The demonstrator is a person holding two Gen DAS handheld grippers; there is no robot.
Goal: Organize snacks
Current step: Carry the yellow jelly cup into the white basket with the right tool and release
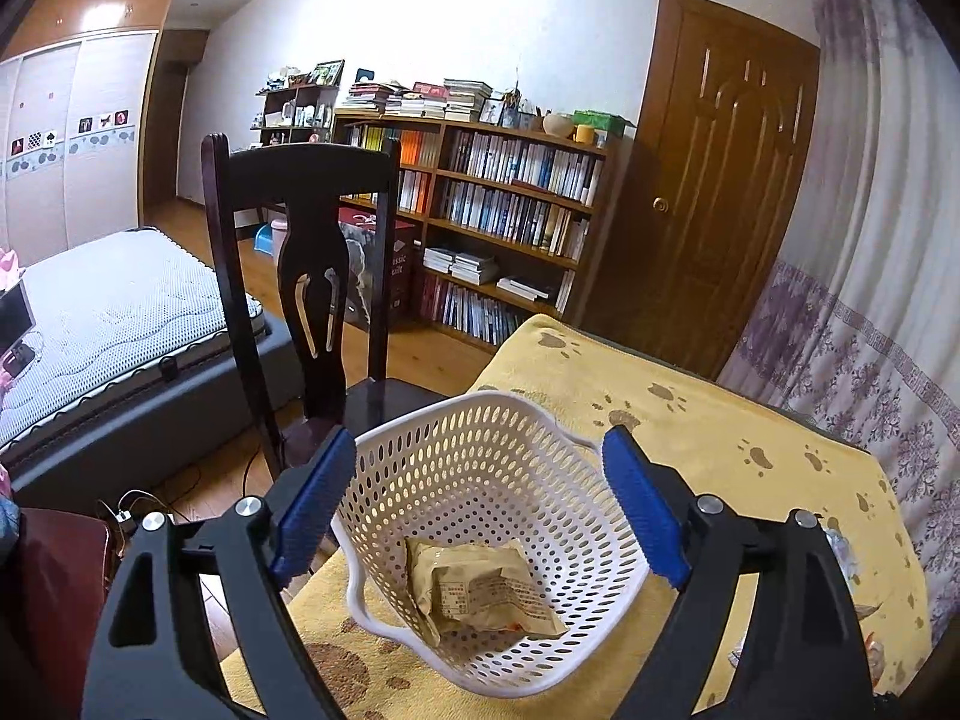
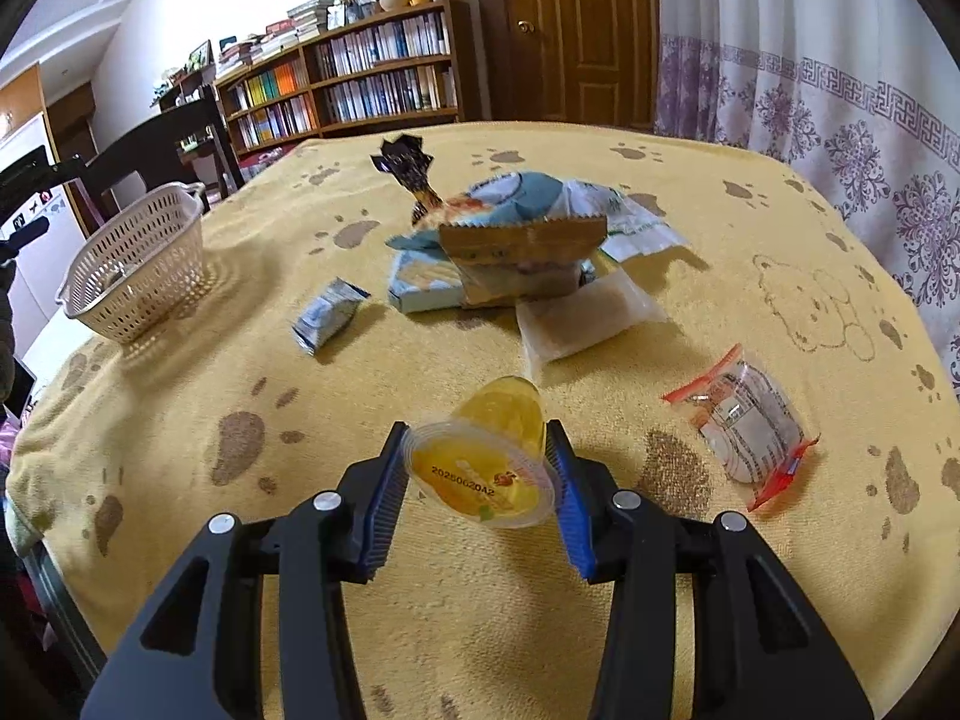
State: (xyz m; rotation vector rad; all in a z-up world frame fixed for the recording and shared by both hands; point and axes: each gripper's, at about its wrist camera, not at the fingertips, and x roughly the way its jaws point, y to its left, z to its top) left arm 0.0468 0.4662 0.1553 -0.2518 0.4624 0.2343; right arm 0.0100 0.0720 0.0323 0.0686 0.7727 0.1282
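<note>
Your right gripper (image 2: 477, 474) clamps the yellow plastic jelly cup (image 2: 486, 456) at its rim: light, slippery, crushable. Left gripper (image 1: 474, 510) gapes wide.

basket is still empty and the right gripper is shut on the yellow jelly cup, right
Not quite. The basket is not empty: the left wrist view shows one tan snack packet lying in its bottom. The rest holds: the right gripper is shut on the yellow jelly cup.
</note>
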